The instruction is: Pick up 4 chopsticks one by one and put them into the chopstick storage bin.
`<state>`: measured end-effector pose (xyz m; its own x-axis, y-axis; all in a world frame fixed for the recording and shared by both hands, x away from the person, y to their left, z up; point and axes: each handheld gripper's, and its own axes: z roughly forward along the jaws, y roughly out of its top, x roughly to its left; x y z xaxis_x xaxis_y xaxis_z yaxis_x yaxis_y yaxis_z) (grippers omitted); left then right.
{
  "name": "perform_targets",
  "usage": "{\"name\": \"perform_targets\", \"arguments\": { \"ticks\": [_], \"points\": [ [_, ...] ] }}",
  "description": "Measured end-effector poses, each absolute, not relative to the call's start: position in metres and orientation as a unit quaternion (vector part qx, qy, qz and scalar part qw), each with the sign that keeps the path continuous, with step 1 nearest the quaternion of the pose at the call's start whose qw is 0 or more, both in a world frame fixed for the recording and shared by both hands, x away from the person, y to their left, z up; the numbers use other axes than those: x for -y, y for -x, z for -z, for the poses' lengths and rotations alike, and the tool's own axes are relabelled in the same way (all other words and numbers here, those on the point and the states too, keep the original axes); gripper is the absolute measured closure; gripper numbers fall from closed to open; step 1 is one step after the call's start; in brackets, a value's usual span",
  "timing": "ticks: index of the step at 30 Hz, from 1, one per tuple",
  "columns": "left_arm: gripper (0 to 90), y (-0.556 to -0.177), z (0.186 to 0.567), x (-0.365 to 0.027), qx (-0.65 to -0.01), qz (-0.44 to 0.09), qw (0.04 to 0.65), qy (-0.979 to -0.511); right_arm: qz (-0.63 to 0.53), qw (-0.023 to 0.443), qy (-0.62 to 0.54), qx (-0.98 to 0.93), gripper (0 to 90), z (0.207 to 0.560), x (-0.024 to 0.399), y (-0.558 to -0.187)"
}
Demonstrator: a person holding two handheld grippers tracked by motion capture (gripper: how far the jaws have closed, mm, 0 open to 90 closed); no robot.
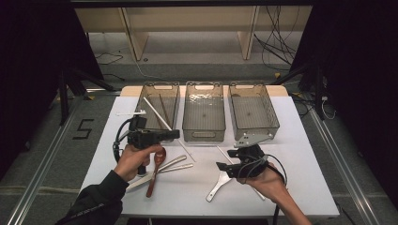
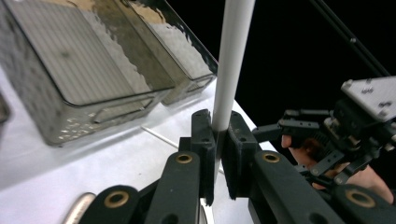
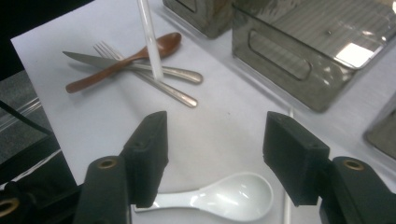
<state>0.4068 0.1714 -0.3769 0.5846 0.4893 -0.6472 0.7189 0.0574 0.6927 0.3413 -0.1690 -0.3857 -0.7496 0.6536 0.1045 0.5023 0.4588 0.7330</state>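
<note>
My left hand-held gripper (image 2: 217, 140) is clamped on a white chopstick (image 2: 232, 60), its two black jaws pressed together on the stick's lower part. In the left gripper view the stick rises straight up from between the pads and runs out of the top of the picture. From the high view, the same left hand-held gripper (image 1: 174, 134) sits above the bench (image 1: 300, 154) in front of the left bin (image 1: 158, 107), and the white chopstick (image 1: 156, 113) slants up and away from it over that bin's near wall.

My right hand-held gripper (image 3: 215, 154) has its jaws standing apart with nothing between the pads. They hang over a white spoon (image 3: 224, 196) that lies flat on the bench just below them, bowl toward the right jaw. In the high view, this right hand-held gripper (image 1: 224, 159) is at the near right of the bench, in front of the right bin (image 1: 253, 110), and the white spoon (image 1: 218, 185) lies just beneath it.

Three clear bins stand side by side at the far side of the bench, the middle bin (image 1: 203, 110) between the other two. Near my left hand lie a wooden spoon (image 3: 126, 60), a fork (image 3: 154, 79) and a knife (image 3: 135, 67), crossed over each other in a small heap, well apart from the white spoon.
</note>
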Motion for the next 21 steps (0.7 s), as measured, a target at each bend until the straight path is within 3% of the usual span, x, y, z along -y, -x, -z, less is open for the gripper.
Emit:
{"name": "perform_targets", "arguments": {
  "ticks": [13,21],
  "points": [
    [83.2,-0.443,0.354,-0.202,-0.474,0.067,0.563,-0.673,-0.386,0.101,-0.367,-0.84,36.6,0.389,0.192,-0.335],
    [83.1,-0.47,0.342,-0.221,-0.499,0.02,0.537,-0.68,-0.389,0.099,-0.367,-0.839,34.4,0.389,0.194,-0.331]
  ]
}}
